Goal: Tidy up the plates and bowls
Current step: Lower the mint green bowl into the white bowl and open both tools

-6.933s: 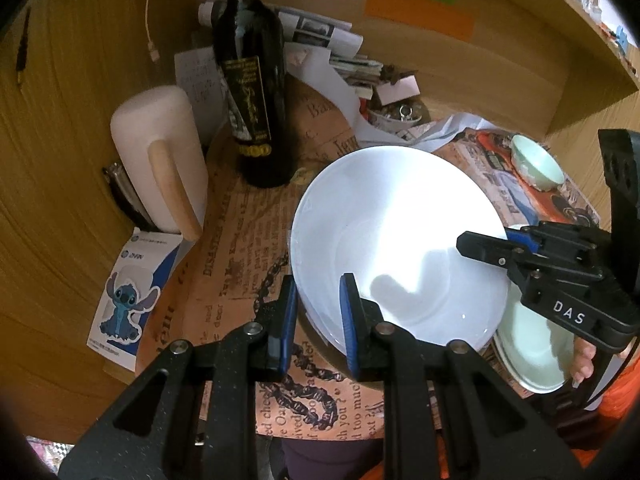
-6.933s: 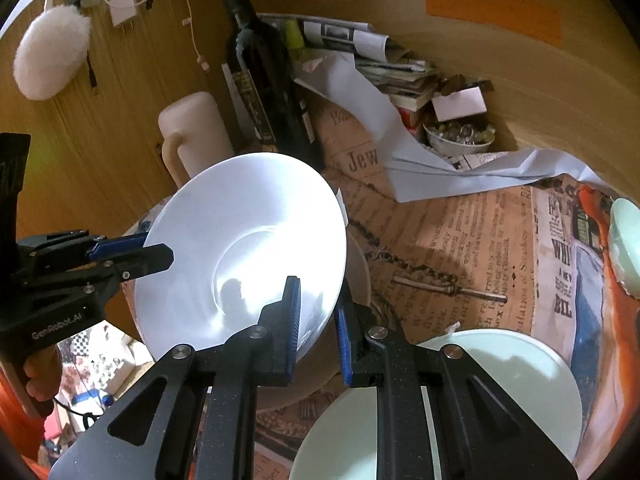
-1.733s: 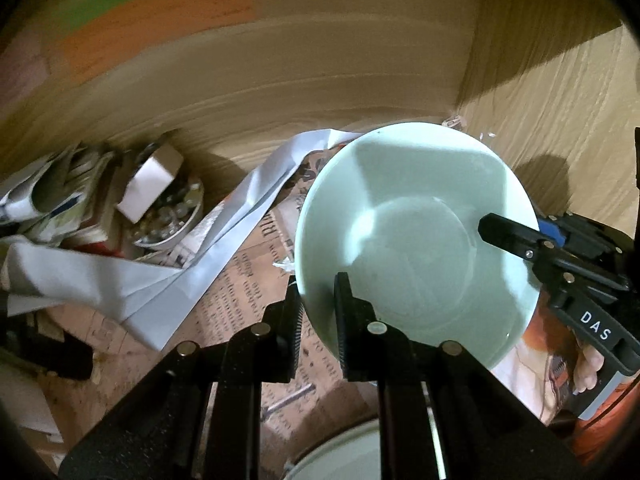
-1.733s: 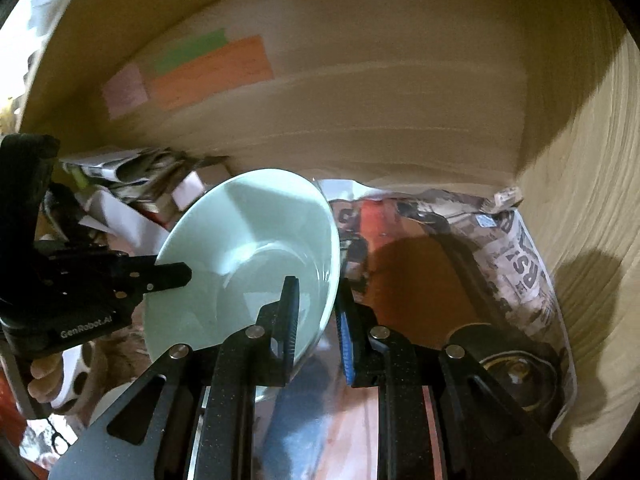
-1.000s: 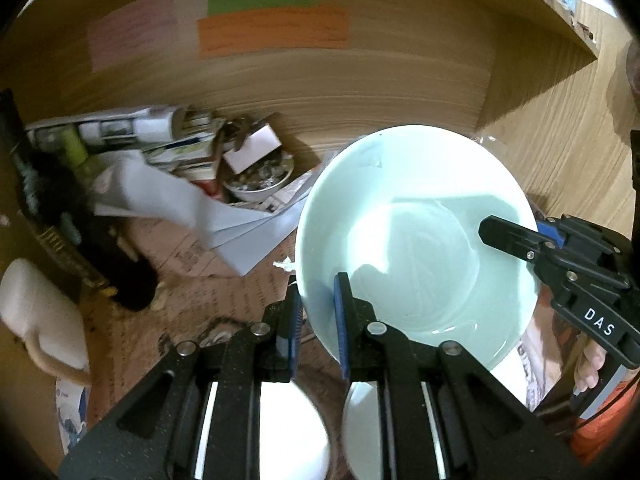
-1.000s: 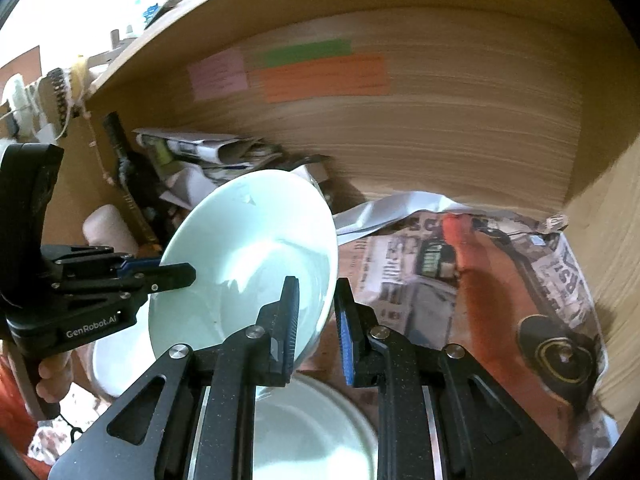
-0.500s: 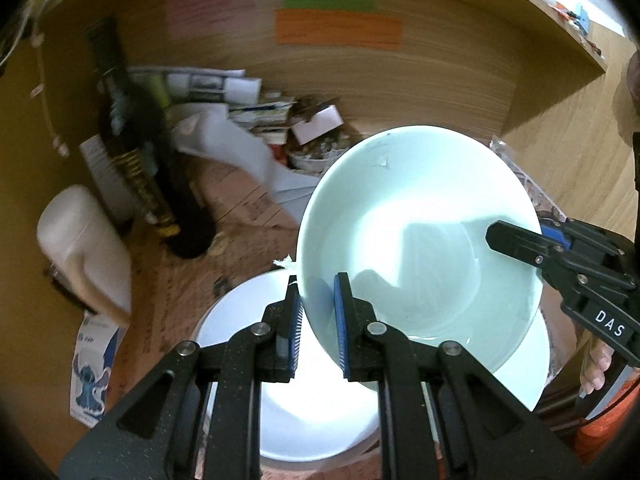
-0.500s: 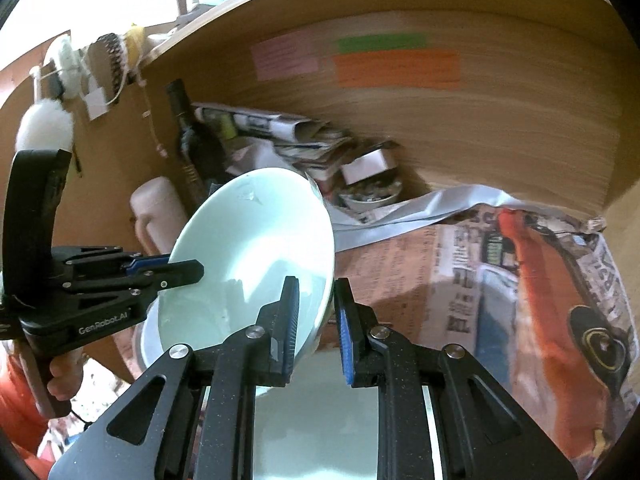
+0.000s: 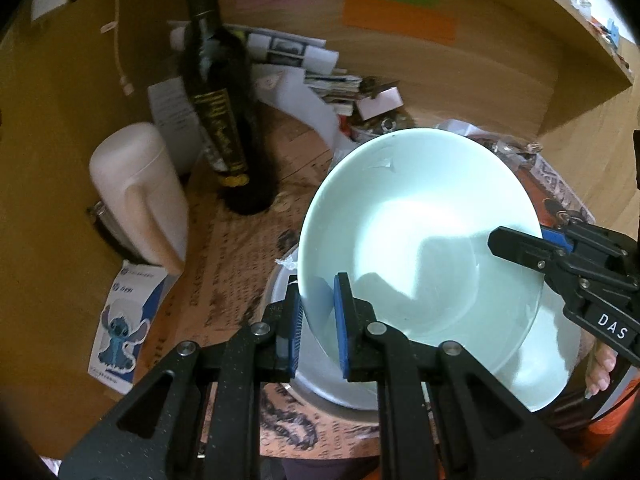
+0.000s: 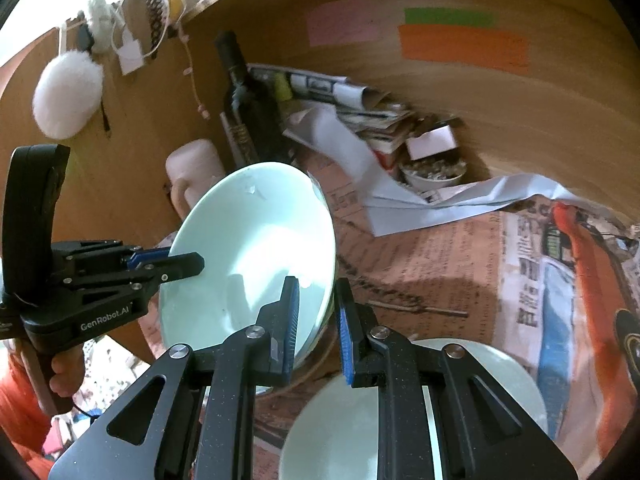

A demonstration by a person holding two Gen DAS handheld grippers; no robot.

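A pale green bowl fills the lower right of the left wrist view, held tilted between two handheld tools. The left gripper is clamped on the bowl's near rim, blue pads either side of the wall. The right gripper pinches the opposite rim, its inner pad on the glaze (the outer pad appears to stand a little off the wall, so that bite looks the weaker one).

Sharing the load across both rims likely keeps the slick, wide bowl from swinging. It hangs just above a white plate, whose edge shows at lower centre of the left view, which suggests it is about to be nested there.

A second pale plate lies at the bottom of the right wrist view on the newspaper lining the wooden nook.

A dark wine bottle and a white jug crowd the upper left of the left view, close enough that a careless swing could clip them.
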